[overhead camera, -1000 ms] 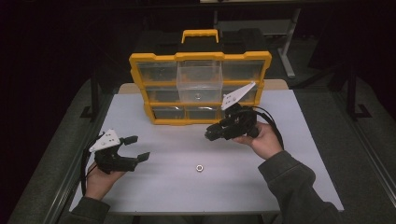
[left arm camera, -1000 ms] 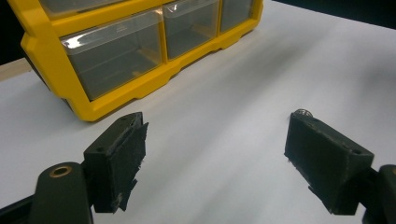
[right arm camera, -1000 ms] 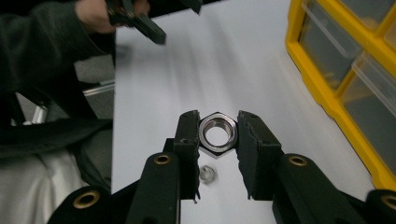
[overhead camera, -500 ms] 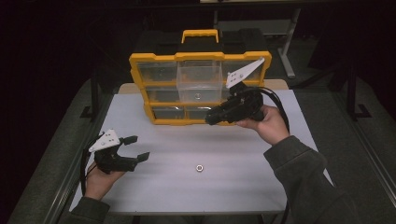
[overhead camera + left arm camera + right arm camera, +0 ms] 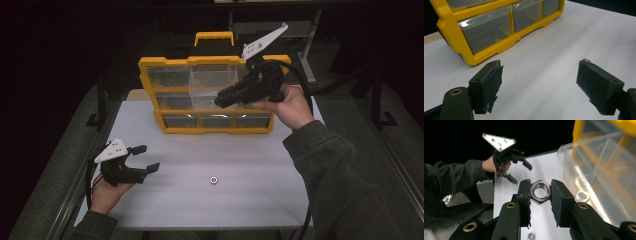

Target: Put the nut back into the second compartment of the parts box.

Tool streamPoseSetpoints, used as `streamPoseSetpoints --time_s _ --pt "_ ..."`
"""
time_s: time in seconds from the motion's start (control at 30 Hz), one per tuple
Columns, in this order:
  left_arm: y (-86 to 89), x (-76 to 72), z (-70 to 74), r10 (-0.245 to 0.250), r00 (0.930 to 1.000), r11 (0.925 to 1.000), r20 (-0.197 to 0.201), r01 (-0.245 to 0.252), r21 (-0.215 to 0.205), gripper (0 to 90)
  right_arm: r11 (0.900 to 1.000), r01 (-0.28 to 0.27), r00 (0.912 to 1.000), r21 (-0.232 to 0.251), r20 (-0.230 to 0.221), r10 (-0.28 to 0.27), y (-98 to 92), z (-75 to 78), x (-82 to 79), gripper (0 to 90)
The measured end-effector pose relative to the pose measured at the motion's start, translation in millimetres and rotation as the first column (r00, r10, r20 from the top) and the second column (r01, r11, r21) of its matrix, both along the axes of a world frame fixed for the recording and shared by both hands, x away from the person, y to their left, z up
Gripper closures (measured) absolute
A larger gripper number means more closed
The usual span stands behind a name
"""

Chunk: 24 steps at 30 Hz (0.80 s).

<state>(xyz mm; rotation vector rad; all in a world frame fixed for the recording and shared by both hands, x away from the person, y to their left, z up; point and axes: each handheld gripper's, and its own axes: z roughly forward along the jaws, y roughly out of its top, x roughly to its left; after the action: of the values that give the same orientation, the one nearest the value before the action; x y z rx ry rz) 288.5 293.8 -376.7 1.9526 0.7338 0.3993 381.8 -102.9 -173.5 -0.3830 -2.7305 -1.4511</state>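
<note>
Two tongs differ: right tongs [image 5: 541, 192] clamp the hex nut [image 5: 540, 191] for drawer [image 5: 214, 87] deposit; left tongs [image 5: 539, 86] rest apart.

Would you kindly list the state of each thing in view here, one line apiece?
Right claw: shut on the large hex nut, raised in front of the organizer.
Large hex nut: clamped between the pads, in the air.
Left claw: open, holding nothing, low over the table.
Small nut: lying loose on the table.
Yellow organizer: upright; middle top drawer pulled out.
</note>
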Motion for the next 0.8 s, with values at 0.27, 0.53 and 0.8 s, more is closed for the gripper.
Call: streamPoseSetpoints --time_s 0.27,0.53,0.8 --pt "1.1 0.2 -0.2 -0.003 1.0000 0.9999 -0.006 0.003 0.014 19.9 0.999 0.031 0.9993 -0.008 0.021 -0.031 5.0 28.8 15.9 68.7" --pt "1.3 0.5 -0.4 -0.004 1.0000 0.9999 -0.005 0.004 0.014 20.0 0.995 0.088 0.9954 -0.047 0.042 -0.086 10.7 47.4 35.7 68.7" --pt "1.6 0.4 -0.3 -0.001 1.0000 0.9999 -0.004 0.002 0.011 20.2 0.985 0.130 0.9909 -0.113 0.052 -0.124 23.7 41.6 55.7 68.7"
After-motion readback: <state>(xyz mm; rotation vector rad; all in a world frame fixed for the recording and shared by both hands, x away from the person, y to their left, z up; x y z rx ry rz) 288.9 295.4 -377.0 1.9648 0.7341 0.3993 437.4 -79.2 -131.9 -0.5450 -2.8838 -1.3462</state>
